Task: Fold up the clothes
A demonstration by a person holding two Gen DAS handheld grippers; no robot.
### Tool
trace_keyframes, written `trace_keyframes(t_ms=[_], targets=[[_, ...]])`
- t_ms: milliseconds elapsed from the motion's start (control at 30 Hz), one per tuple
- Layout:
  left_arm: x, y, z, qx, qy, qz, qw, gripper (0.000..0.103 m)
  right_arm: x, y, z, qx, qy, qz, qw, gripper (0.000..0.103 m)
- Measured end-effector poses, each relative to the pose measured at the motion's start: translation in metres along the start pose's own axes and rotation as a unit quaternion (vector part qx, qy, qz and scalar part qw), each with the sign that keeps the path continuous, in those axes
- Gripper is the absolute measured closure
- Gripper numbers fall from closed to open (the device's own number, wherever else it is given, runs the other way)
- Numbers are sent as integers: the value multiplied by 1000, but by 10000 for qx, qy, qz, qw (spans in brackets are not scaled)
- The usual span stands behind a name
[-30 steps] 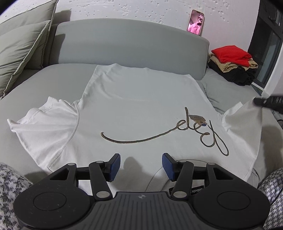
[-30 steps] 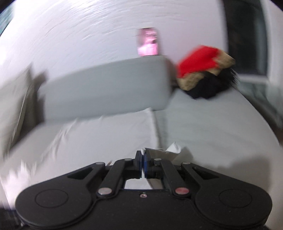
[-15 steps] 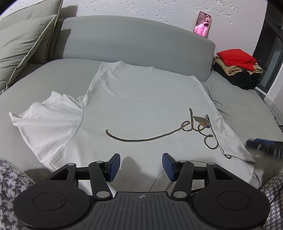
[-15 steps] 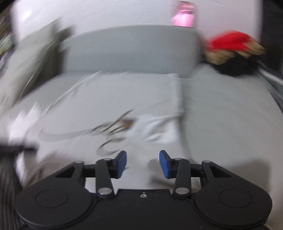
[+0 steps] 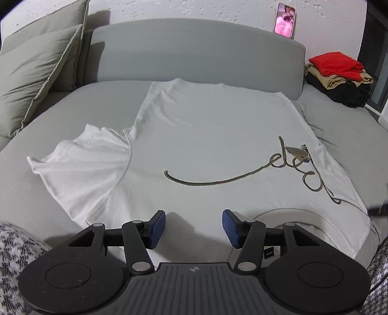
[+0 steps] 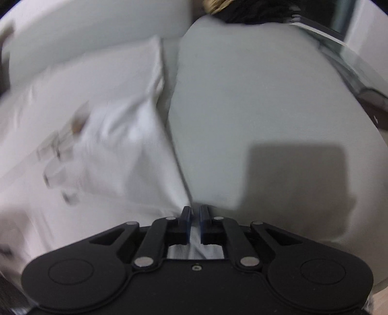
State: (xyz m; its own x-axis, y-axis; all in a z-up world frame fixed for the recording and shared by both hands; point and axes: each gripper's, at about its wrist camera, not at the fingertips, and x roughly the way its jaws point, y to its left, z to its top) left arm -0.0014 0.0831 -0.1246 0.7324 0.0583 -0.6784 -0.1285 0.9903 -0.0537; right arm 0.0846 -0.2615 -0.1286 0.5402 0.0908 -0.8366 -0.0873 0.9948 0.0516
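- The left gripper (image 5: 194,225) has its blue-padded fingers (image 5: 157,229) spread wide with nothing between them, hovering just over the near edge of the white short-sleeved T-shirt with a looping brown script (image 5: 206,135).
- The right gripper (image 6: 195,224) has its fingers nearly together, a thin slit left between them; white cloth shows at and behind that slit, so they look to be pinching the shirt's edge (motion blur keeps me from being certain).
- The shirt lies flat on the grey bed (image 5: 92,97), collar toward the camera and hem toward the grey padded headboard (image 5: 194,48). Its one sleeve (image 5: 80,164) is spread out to the side, while the opposite sleeve is turned in over the body. I judge this a shirt laid out flat so each side can be turned in toward the middle.
- A stack of folded red, tan and black clothes (image 5: 339,77) sits well apart at the bed's far corner, likely the place for finished pieces.
- The left wrist view gives the whole shirt, the grey pillows (image 5: 41,72) and a pink-lit phone (image 5: 285,20) on the headboard; the right wrist view shows only the shirt's side edge (image 6: 169,145) against bare bedding, but up close.
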Motion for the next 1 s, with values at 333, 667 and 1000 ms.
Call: trace_keyframes(t_ms=[333, 667, 1000], targets=[[19, -4, 1, 225, 259, 203, 9992, 53, 66, 9, 44, 586, -159, 560, 9966, 96], [2, -12, -6, 544, -90, -79, 9984, 53, 20, 24, 23, 434, -459, 1360, 9887, 93], [-29, -4, -23, 348, 324, -317, 9984, 53, -36, 55, -24, 65, -239, 1535, 9878, 79]])
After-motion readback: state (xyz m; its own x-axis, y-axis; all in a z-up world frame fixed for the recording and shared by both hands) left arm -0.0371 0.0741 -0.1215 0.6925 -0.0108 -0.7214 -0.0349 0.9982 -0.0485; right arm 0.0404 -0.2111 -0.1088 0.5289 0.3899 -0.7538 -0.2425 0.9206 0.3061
